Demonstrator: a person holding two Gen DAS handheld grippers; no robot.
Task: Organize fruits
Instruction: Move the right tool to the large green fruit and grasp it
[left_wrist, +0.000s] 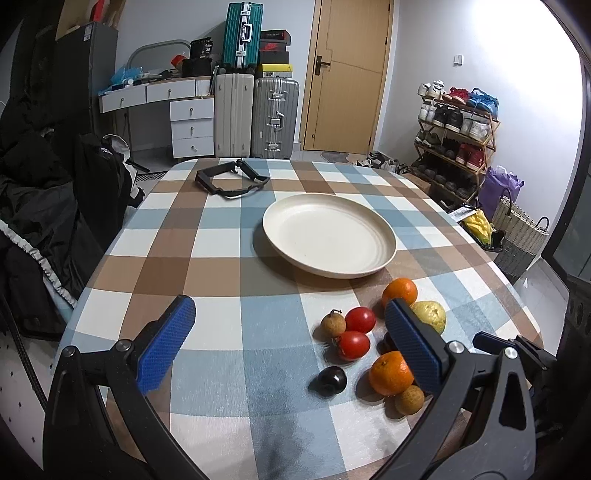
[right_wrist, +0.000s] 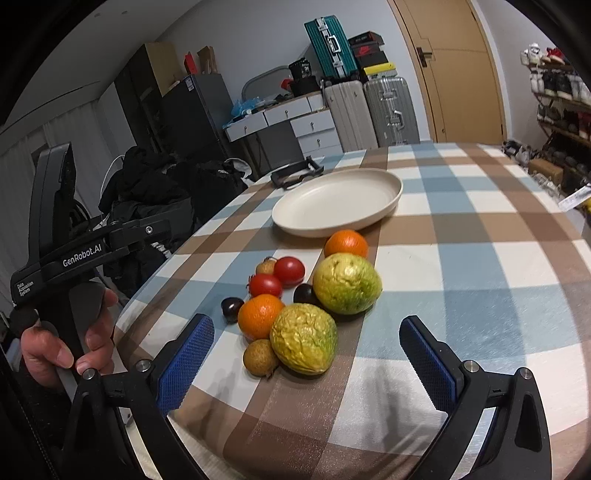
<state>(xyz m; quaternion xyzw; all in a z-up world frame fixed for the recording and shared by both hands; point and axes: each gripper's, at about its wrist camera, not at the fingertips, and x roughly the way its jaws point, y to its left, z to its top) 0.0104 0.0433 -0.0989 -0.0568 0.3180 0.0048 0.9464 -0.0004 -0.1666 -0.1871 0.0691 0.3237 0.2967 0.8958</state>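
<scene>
Right wrist view shows the right gripper (right_wrist: 306, 354) hanging low over the near edge of the worktop (right_wrist: 480, 236), its jaws spread wide and holding nothing. Just ahead of it lies the whole cluster of fruit: 2 wrinkled yellow-green fruits, the near one (right_wrist: 303, 343) and the far one (right_wrist: 346, 283); 2 oranges (right_wrist: 260, 316); 2 tomatoes (right_wrist: 289, 270); 2 dark plums (right_wrist: 232, 308); and 2 small brown fruits (right_wrist: 259, 357). They sit touching or just beside one another on the checked cloth. Beyond them the cream plate (right_wrist: 388, 199) stands bare, near the far orange but apart from it.

From the left wrist view the left gripper (left_wrist: 290, 330) also has its jaws spread and empty, with the right-hand pad in front of part of the pile. A hand (right_wrist: 62, 347) grips that tool's handle at the left of the right wrist view.

By my reading the sorting has not begun: no fruit is on the plate, so every piece is left to move. The near yellow-green fruit seems the likeliest first pick for the right gripper
</scene>
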